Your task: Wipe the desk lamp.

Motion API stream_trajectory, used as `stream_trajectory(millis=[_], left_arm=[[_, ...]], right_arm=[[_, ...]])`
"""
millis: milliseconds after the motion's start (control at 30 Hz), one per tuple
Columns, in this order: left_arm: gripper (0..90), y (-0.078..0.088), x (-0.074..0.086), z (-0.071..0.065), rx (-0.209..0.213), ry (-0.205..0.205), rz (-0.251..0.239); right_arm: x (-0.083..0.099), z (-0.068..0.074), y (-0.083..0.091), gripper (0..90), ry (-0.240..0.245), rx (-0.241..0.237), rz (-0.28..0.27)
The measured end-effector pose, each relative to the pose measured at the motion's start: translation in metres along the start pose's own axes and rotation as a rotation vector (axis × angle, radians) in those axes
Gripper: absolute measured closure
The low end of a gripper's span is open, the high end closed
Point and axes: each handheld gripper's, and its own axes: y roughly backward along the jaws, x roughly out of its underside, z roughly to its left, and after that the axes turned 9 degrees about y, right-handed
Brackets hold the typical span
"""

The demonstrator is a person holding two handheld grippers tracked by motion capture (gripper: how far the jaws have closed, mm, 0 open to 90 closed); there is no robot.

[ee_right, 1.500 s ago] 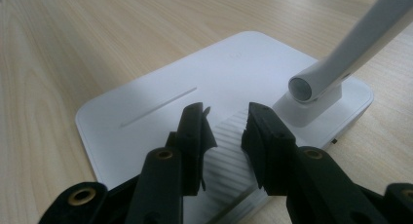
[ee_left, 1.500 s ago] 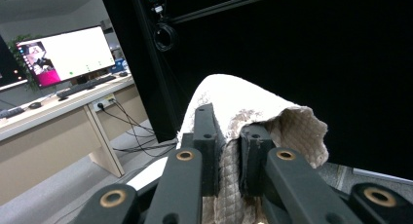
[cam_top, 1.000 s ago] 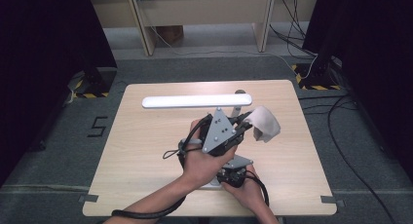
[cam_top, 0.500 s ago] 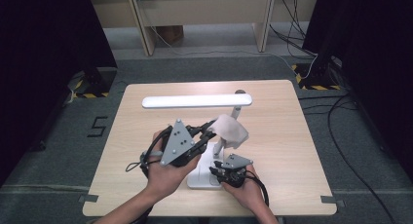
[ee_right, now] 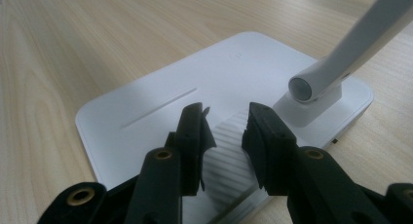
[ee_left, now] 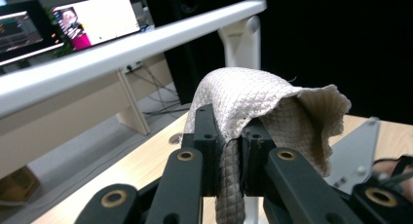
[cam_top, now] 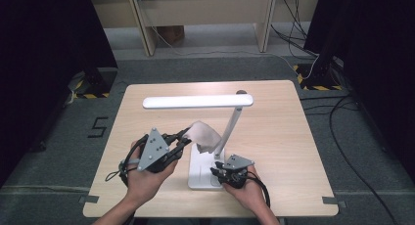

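From above I see my left gripper (cam_top: 185, 135) held over the table (cam_top: 293, 137), left of the white desk lamp (cam_top: 198, 101), with a pale cloth (cam_top: 203, 137) bunched at its tip just beside the lamp's slanted stem (cam_top: 230, 127); whether cloth and stem touch I cannot tell from there. My left gripper view gives what the high view cannot: the jaws are pinched on the cloth (ee_left: 258, 102), which has a quilted diamond weave and drapes over both jaw tips, one strip hanging down between them; behind it the lamp's long head (ee_left: 122, 48) crosses the frame, with lit screens (ee_left: 97, 19) far off.

My right gripper (cam_top: 222, 172) sits low at the front of the lamp's base (cam_top: 200, 171), my hand (cam_top: 244, 188) resting on the table. The right gripper view shows the jaws part open, nothing between them, resting on the flat white base (ee_right: 160, 97) over a ribbed patch (ee_right: 229, 151); the stem's hinge (ee_right: 304, 87) is just right of them.
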Motion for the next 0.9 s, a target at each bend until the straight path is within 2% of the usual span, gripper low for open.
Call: stream_trajectory(millis=[267, 533, 767, 800, 833, 900], left_arm=[[80.8, 0.017, 0.023, 0.023, -0.064, 0.046, 0.012], [80.8, 0.026, 0.041, 0.040, -0.123, 0.100, 0.020], [80.8, 0.024, 0.037, 0.057, -0.170, 0.130, 0.002], [80.8, 0.023, 0.036, 0.059, -0.172, 0.119, -0.005], [80.8, 0.023, 0.035, 0.060, -0.180, 0.133, -0.003], [80.8, 0.023, 0.032, 0.064, -0.197, 0.124, -0.006]], right_arm=[[0.000, 0.000, 0.000, 67.7, -0.003, 0.000, 0.000], [0.000, 0.000, 0.000, 67.7, -0.005, 0.003, -0.002], [0.000, 0.000, 0.000, 67.7, -0.006, 0.001, -0.001], [0.000, 0.000, 0.000, 67.7, -0.006, 0.000, -0.001], [0.000, 0.000, 0.000, 67.7, -0.005, 0.000, 0.001], [0.000, 0.000, 0.000, 67.7, -0.004, 0.000, 0.001]])
